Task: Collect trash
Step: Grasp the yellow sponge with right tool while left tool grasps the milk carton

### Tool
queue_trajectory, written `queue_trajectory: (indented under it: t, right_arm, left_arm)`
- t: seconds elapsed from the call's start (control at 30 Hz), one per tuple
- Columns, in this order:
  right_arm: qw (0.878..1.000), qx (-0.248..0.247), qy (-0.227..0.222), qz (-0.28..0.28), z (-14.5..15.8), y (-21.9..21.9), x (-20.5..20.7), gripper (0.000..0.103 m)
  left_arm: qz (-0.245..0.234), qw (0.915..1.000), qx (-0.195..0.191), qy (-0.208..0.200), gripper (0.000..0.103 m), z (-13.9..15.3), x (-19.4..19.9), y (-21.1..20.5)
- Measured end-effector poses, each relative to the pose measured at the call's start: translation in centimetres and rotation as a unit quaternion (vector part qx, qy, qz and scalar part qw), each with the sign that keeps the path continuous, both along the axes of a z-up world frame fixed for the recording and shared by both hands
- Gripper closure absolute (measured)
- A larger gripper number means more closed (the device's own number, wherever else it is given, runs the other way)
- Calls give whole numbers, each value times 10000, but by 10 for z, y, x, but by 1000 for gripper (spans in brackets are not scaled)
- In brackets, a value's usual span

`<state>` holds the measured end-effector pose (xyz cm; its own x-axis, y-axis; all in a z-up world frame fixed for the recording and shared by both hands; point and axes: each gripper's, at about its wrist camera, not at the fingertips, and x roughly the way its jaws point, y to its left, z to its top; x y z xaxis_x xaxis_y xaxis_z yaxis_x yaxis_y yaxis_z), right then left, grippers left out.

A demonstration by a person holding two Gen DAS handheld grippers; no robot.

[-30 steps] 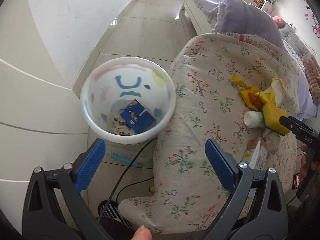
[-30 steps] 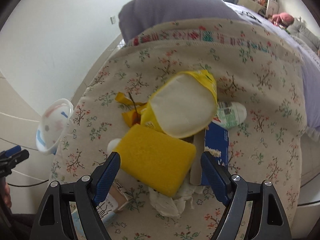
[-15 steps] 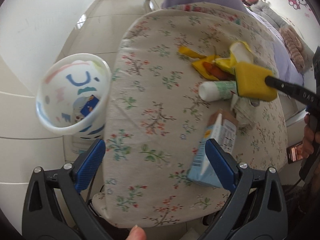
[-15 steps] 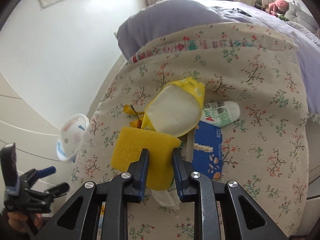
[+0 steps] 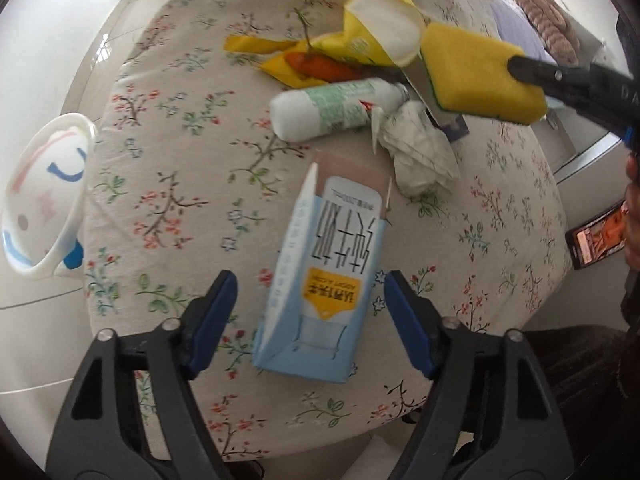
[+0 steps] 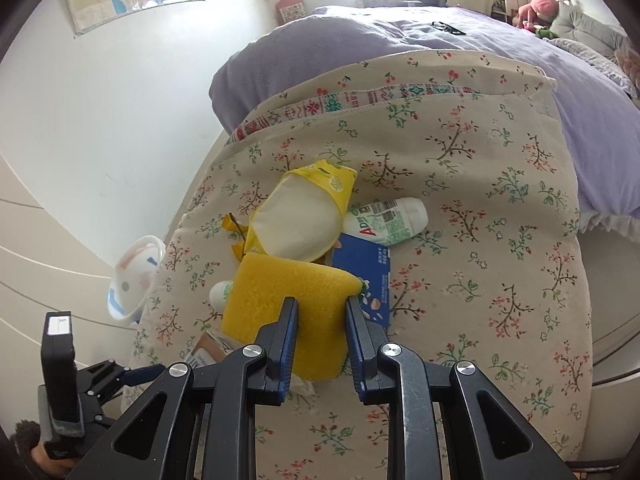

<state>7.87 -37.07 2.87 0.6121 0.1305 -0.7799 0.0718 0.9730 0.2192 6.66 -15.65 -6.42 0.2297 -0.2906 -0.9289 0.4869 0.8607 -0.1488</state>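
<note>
One yellow sponge [image 6: 288, 312], soft, porous, blocky, is pinched between the right gripper [image 6: 318, 320] fingers and lifted over the floral cloth [image 6: 500, 200]; long axis runs across the jaws. Pale blue milk carton [image 5: 328, 276], flattened cardboard, lies between the spread fingers of the left gripper [image 5: 308, 320], long axis pointing away, open flap far end. Beyond: crumpled tissue [image 5: 420, 160], smooth white bottle [image 5: 332, 108] lying sideways, yellow wrapper [image 5: 360, 48]. White plastic bin [image 5: 44, 196] sits off the cloth's left edge.
</note>
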Motion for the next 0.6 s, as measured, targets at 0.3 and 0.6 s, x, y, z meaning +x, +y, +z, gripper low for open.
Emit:
queue_trajectory:
  t: [0.3,0.6]
  right_arm:
    - [10000,15,11,-34,0,-6,-2,79]
    - [9999,40,-97,84,5,10,4,79]
  left_arm:
    - [-18,9997,129,-185,43,1,-2,-4]
    - [458,9975,-98,-529,44,23,11,35]
